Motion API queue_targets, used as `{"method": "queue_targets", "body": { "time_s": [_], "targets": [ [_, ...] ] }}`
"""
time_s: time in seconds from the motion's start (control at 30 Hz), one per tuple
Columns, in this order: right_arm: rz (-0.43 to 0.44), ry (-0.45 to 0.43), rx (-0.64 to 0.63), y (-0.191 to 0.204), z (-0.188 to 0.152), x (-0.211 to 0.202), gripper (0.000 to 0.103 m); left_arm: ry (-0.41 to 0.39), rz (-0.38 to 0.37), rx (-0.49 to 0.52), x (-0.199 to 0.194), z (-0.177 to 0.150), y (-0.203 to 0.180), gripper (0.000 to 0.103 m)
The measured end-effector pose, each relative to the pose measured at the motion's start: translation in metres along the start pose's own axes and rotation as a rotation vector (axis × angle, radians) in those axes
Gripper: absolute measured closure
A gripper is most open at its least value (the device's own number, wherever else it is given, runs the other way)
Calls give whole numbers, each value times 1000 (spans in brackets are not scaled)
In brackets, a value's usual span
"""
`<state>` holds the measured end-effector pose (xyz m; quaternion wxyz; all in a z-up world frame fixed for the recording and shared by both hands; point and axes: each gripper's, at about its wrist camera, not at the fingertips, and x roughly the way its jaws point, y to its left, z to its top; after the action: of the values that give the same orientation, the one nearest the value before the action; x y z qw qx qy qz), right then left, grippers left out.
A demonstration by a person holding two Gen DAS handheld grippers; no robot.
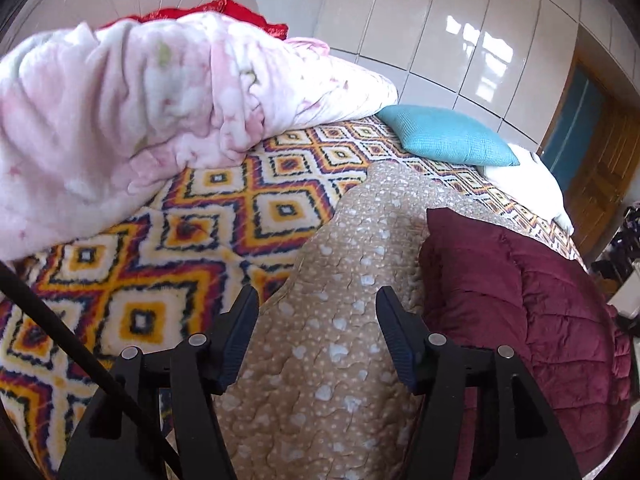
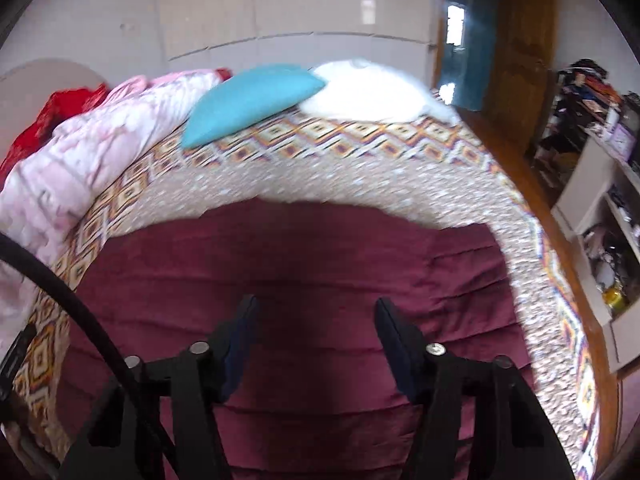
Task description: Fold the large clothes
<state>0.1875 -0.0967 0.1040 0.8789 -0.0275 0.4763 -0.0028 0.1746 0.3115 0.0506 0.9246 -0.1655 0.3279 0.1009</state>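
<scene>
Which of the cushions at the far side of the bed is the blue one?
The teal cushion, lying on the patterned blanket between the pink quilt and the white pillow; the other is plain white.

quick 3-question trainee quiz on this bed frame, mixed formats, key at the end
1. True or false: the left tongs are shut on the tan quilt.
2. Which thing lies directly under the right tongs? A) the teal pillow B) the maroon quilt C) the pink blanket
3. Fill in: beside the teal pillow, toward the door, lies a ____ pillow.

Key: 1 false, both tongs stand open with nothing held; 2 B; 3 white.
</scene>
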Motion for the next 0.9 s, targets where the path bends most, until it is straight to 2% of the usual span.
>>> {"method": "queue_targets", "body": {
  "time_s": [0.03, 0.13, 0.23, 0.33, 0.4, 0.43, 0.47, 0.5, 0.53, 0.57, 0.63, 0.7, 0.77, 0.83, 0.9],
  "targets": [
    [20, 38, -20, 17, -4, 17, 56, 8, -5, -13, 1, 0, 5, 43],
    [-51, 85, -70, 53, -4, 74, 59, 15, 11, -20, 5, -2, 17, 43],
    [-131, 115, -29, 58, 17, 117, 60, 22, 25, -18, 7, -5, 24, 43],
    [-237, 112, -29, 63, 35, 136, 60, 28, 31, -20, 8, -5, 30, 43],
    [-336, 92, -68, 70, 39, 139, 50, 28, 23, -35, 8, -5, 32, 43],
    [-410, 83, -88, 70, 39, 139, 31, 29, 17, -41, 7, -4, 33, 43],
    [-459, 79, -109, 71, 41, 137, 24, 29, 11, -45, 7, -4, 33, 43],
    [-473, 73, -130, 73, 44, 133, 25, 27, 9, -43, 6, -4, 32, 43],
    [-481, 41, -157, 80, 45, 122, 33, 22, 10, -38, 4, -4, 31, 43],
    [-458, -11, -192, 91, 45, 105, 44, 15, 12, -35, 2, -3, 31, 43],
    [-335, -94, -260, 113, 38, 69, 46, 2, 22, -35, 0, -2, 32, 43],
    [-189, -111, -301, 135, 25, 40, 45, 5, 28, -54, 1, -1, 37, 42],
    [-61, -62, -344, 157, 7, 29, 44, 15, 25, -92, 4, -1, 45, 42],
    [14, 16, -384, 176, -10, 40, 44, 27, 19, -123, 6, -1, 51, 42],
    [-3, 89, -417, 192, -21, 70, 47, 29, 16, -129, 7, -2, 53, 42]
  ]
}}
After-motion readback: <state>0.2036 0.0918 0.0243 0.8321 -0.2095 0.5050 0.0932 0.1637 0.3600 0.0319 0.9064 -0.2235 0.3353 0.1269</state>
